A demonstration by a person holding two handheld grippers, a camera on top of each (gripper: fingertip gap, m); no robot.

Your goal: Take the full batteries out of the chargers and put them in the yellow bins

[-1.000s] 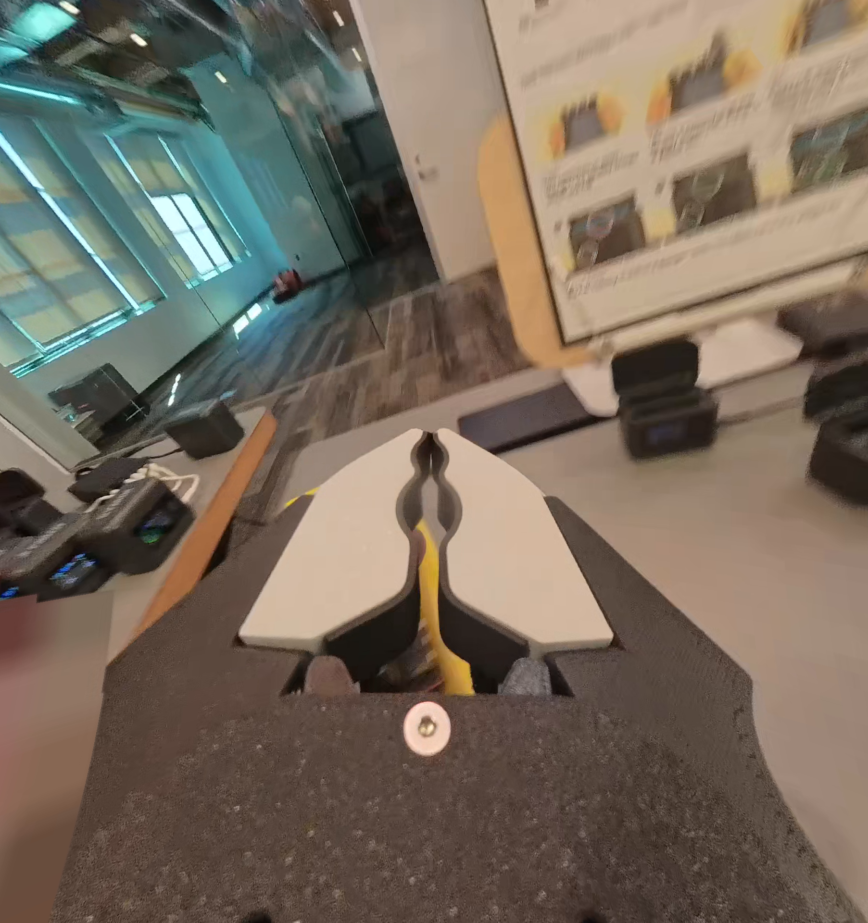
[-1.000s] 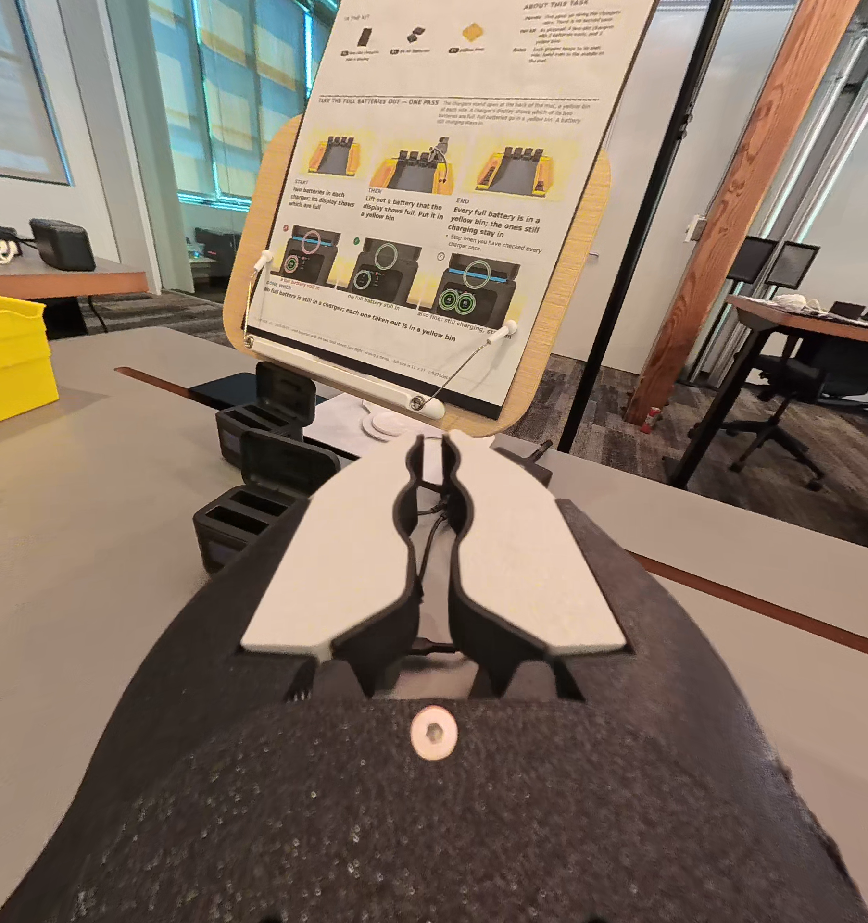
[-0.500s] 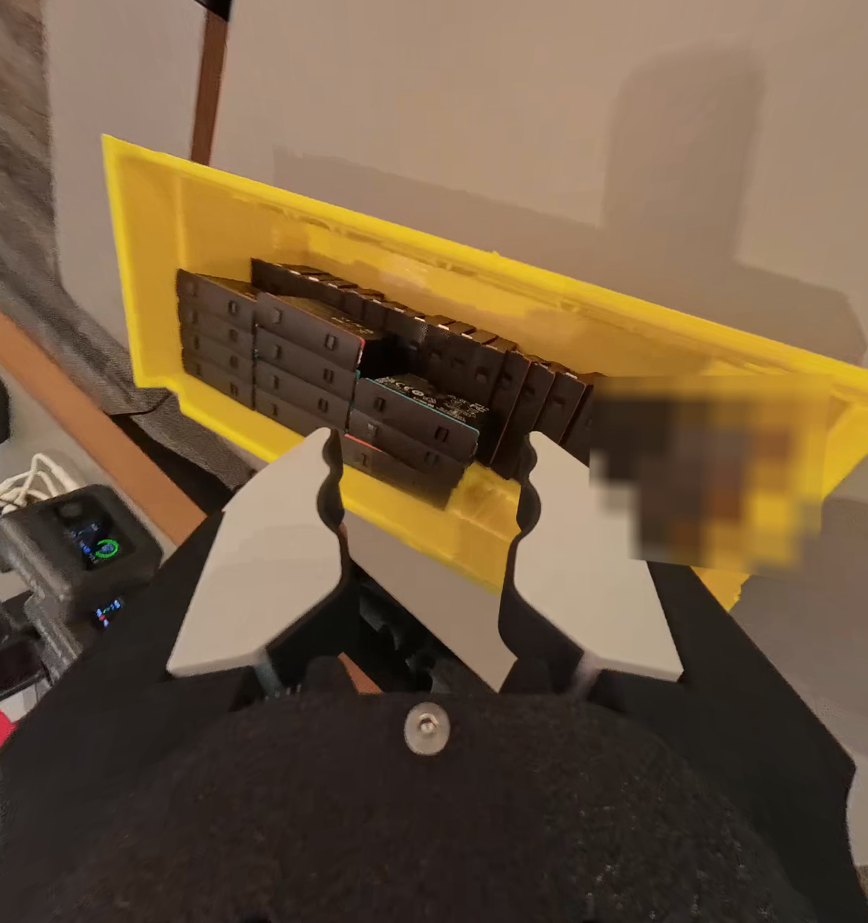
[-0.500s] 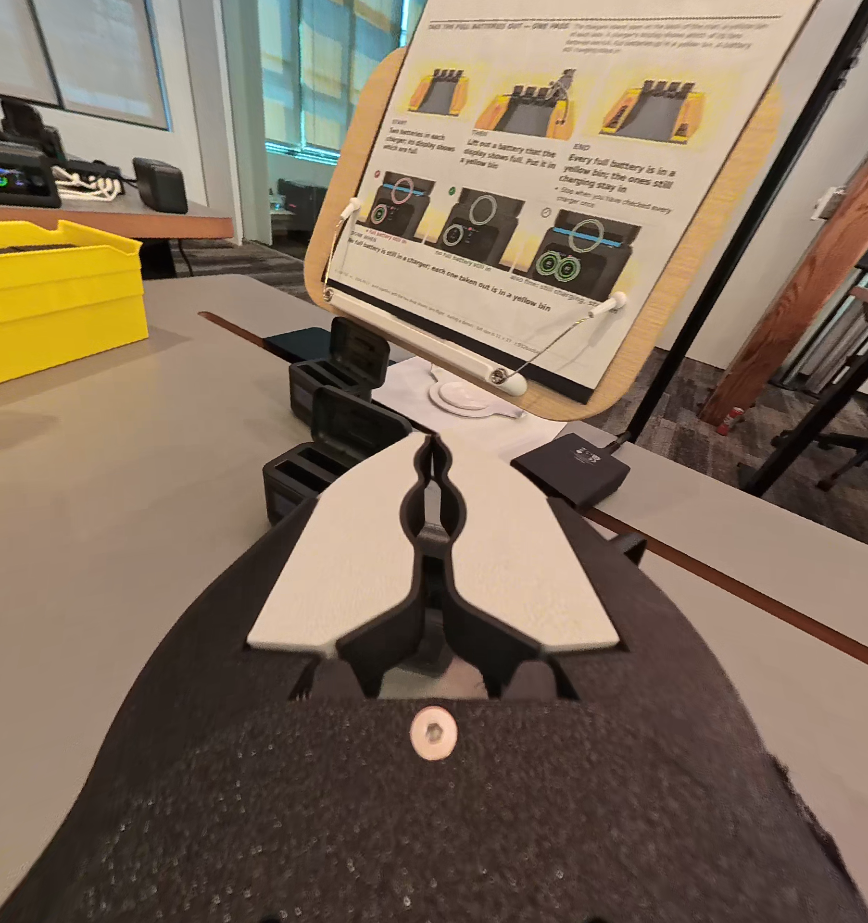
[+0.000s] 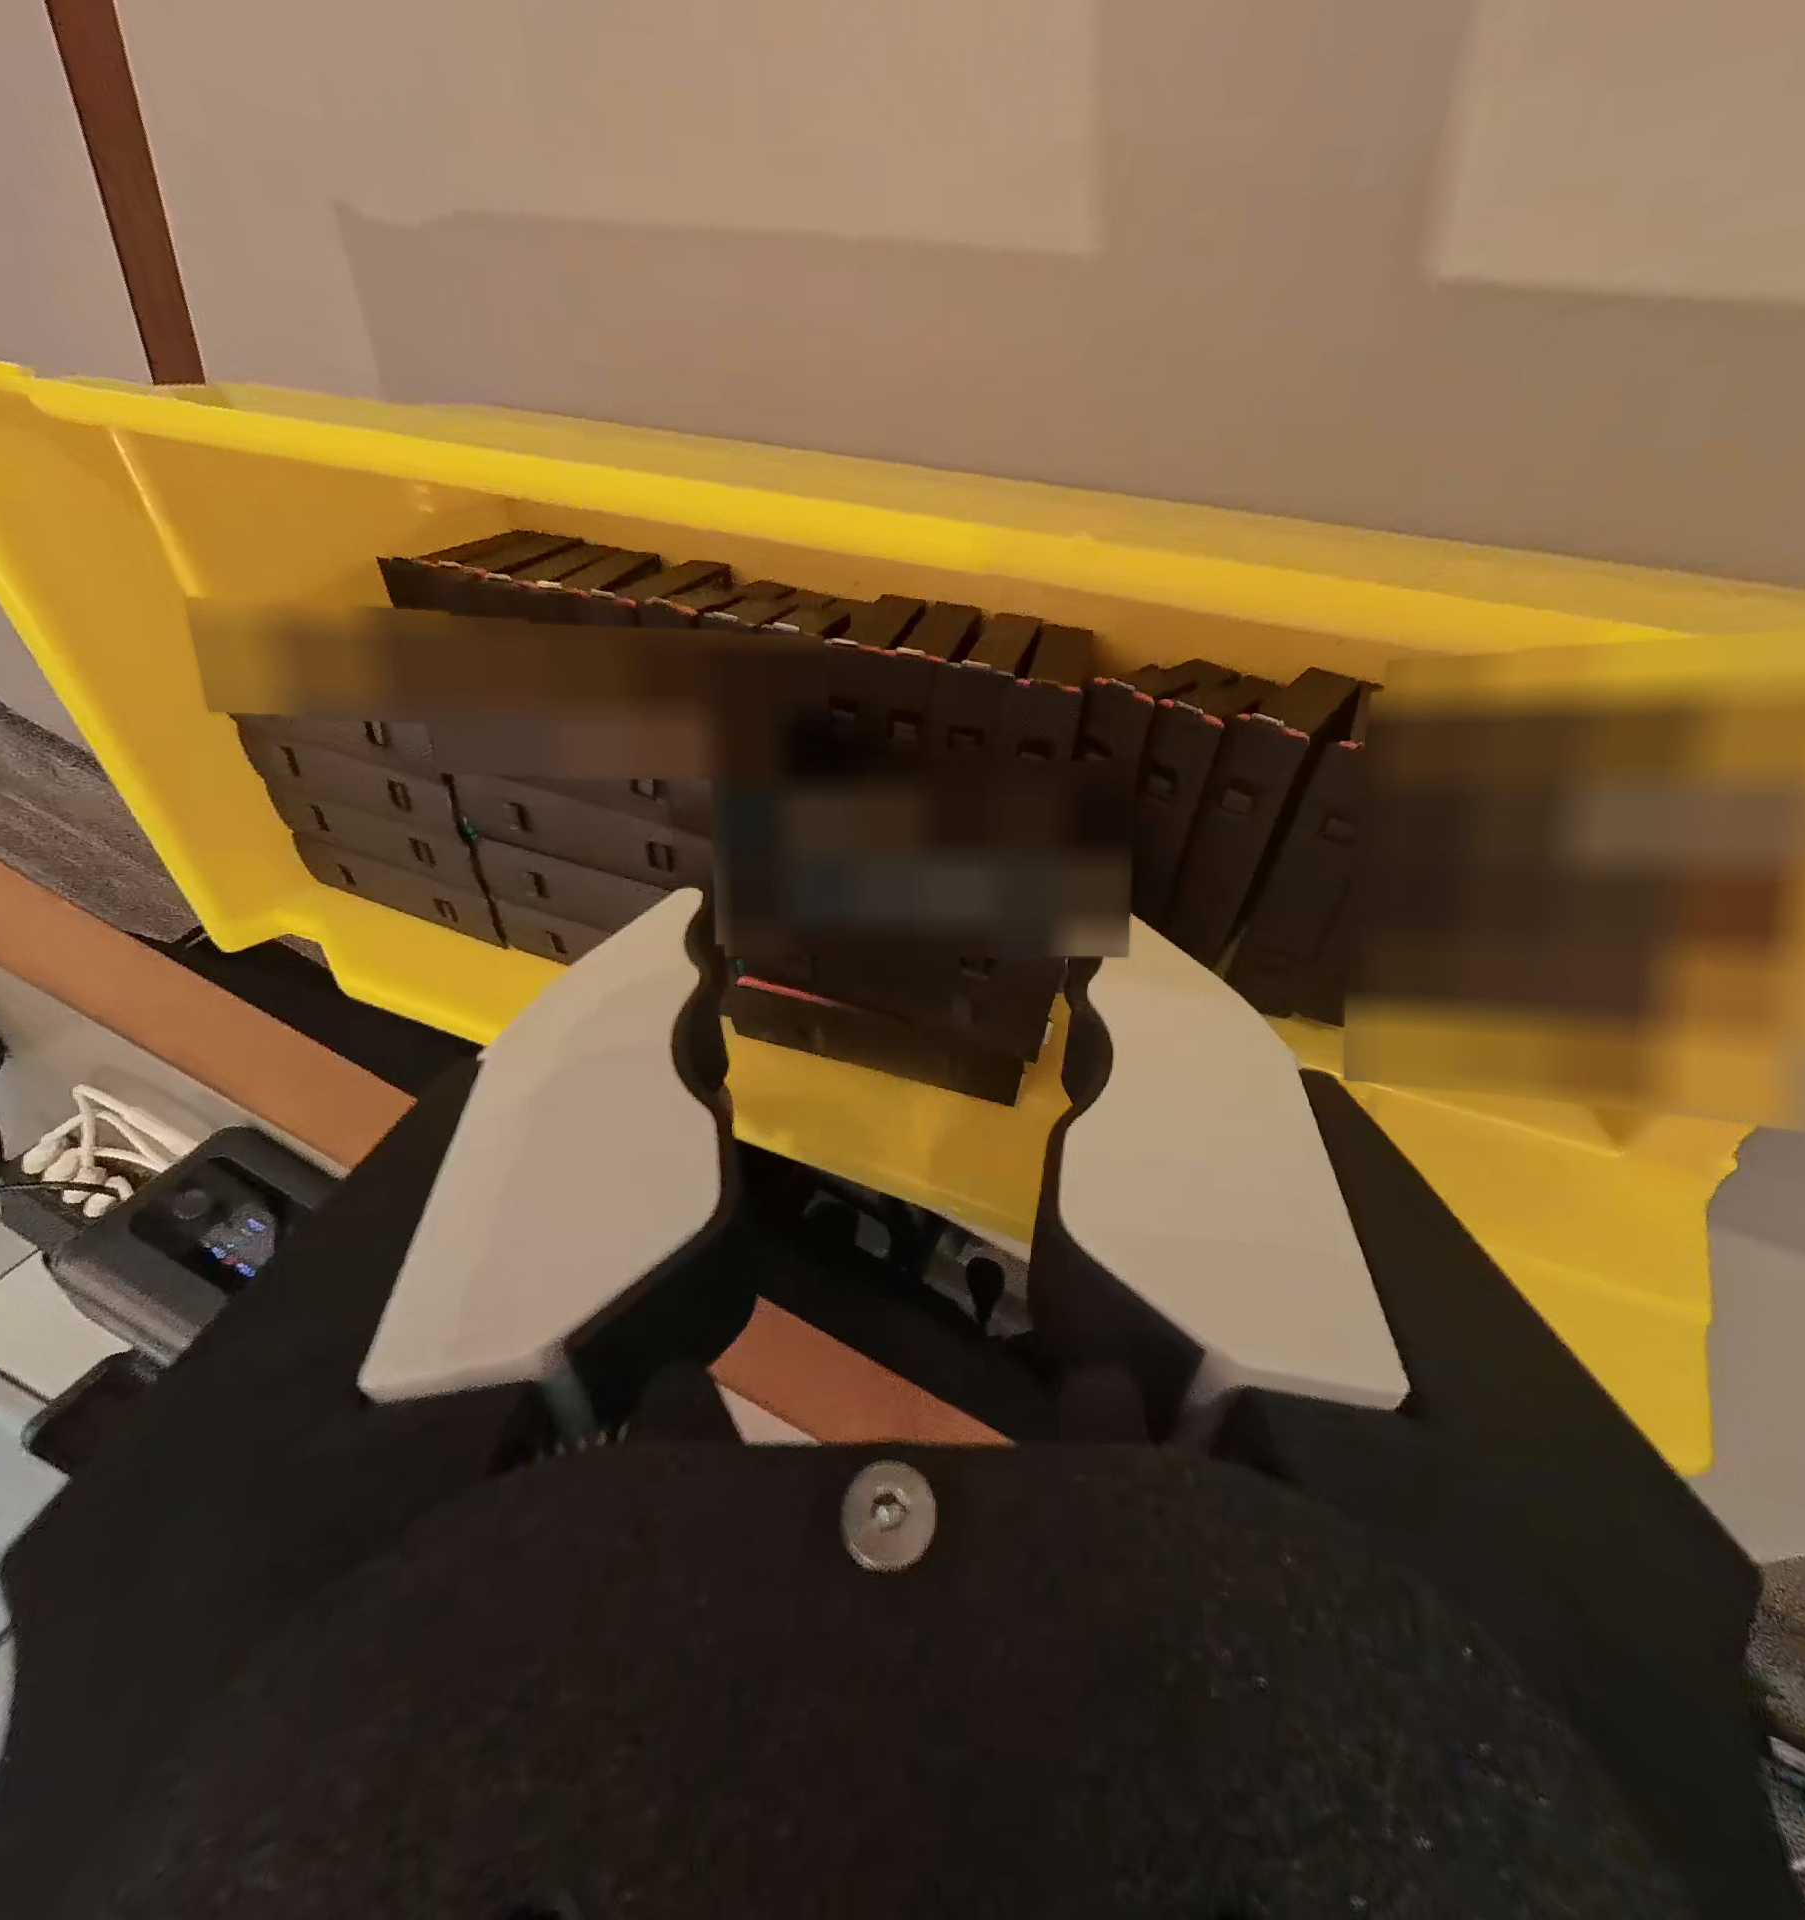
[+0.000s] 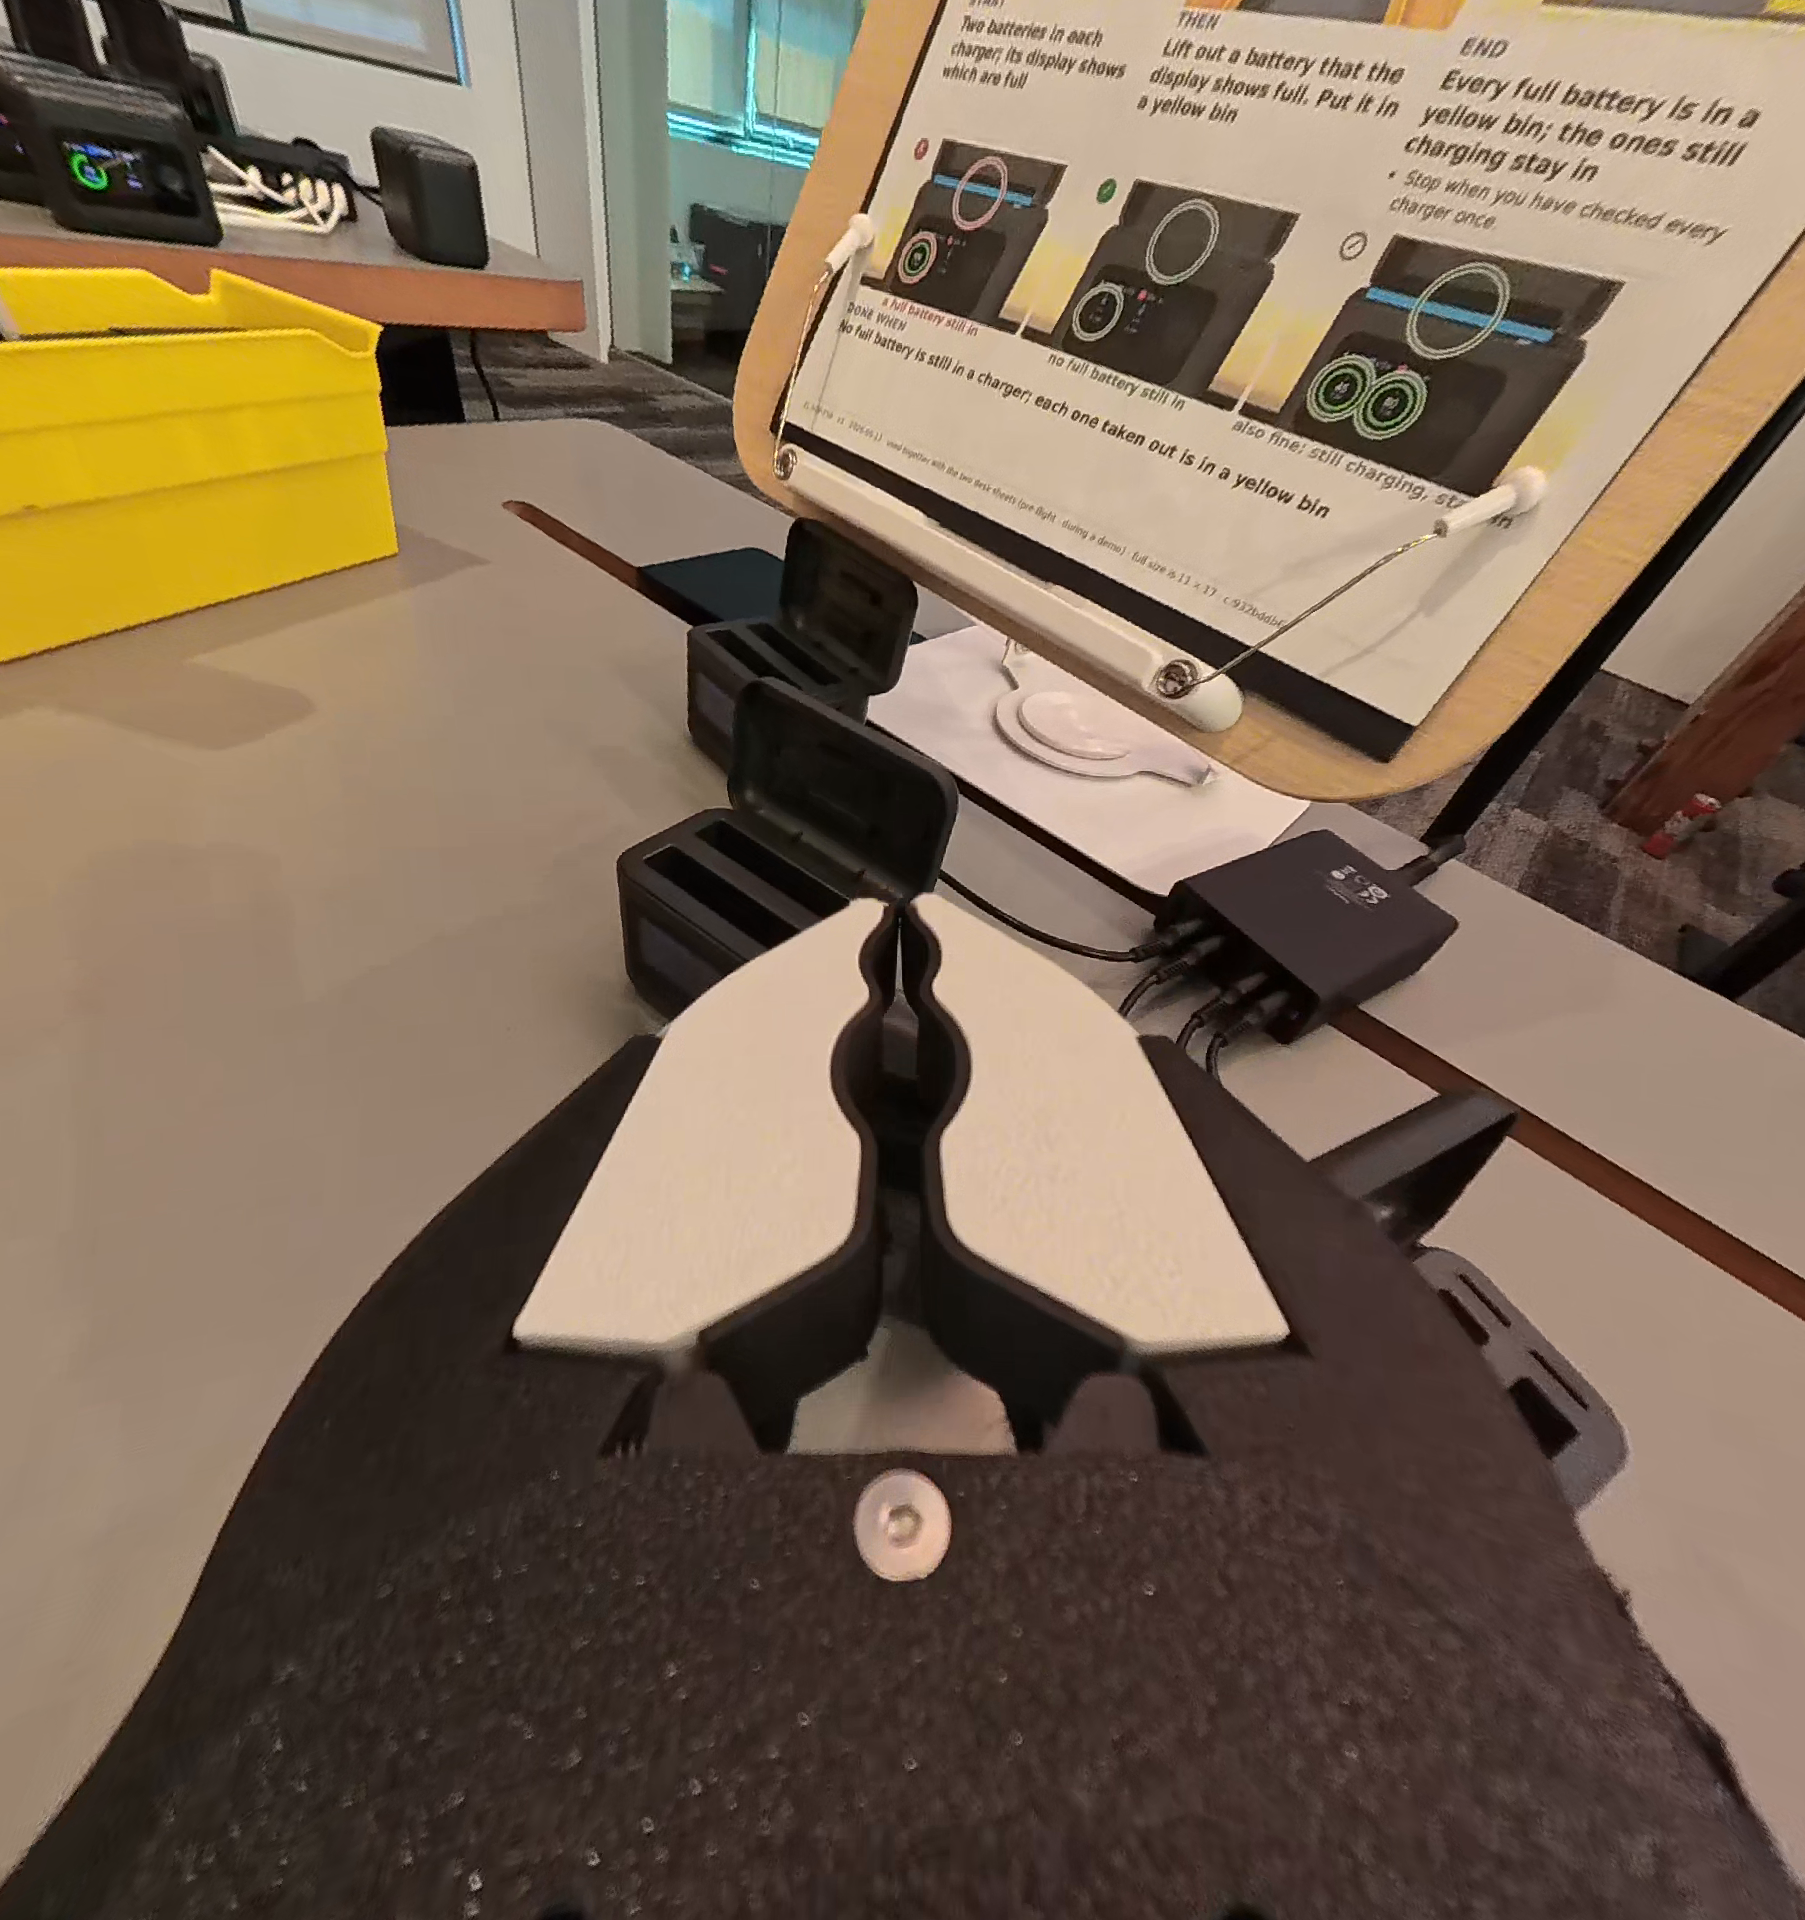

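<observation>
At far left in the right wrist view, the yellow bin (image 6: 150,457) stands on the grey table (image 6: 254,935); in the left wrist view we look down into the same kind of bin (image 5: 669,499), where black batteries (image 5: 1033,707) stand on edge in a row along the far wall and others lie stacked flat nearer us. The left gripper (image 5: 887,977) hangs over the near rim with its jaws spread wide and nothing between them; the flat stack shows through the gap. We judge the step in hand to be a release into the bin, and we do it well by keeping the jaws apart and lifting straight up, so that neither finger catches the stack or the rim.

Moving right, two chargers sit with lids raised, the nearer charger (image 6: 773,894) just ahead of the right gripper (image 6: 898,914) and a second charger (image 6: 804,644) behind it. The slots we can see look empty. The right gripper's jaws are pressed together, and we see nothing held in them. Farther right lie a black power hub (image 6: 1313,925) with cables and a tilted instruction board (image 6: 1293,364). Before the next pick we check each charger's display; neither can be read here.
</observation>
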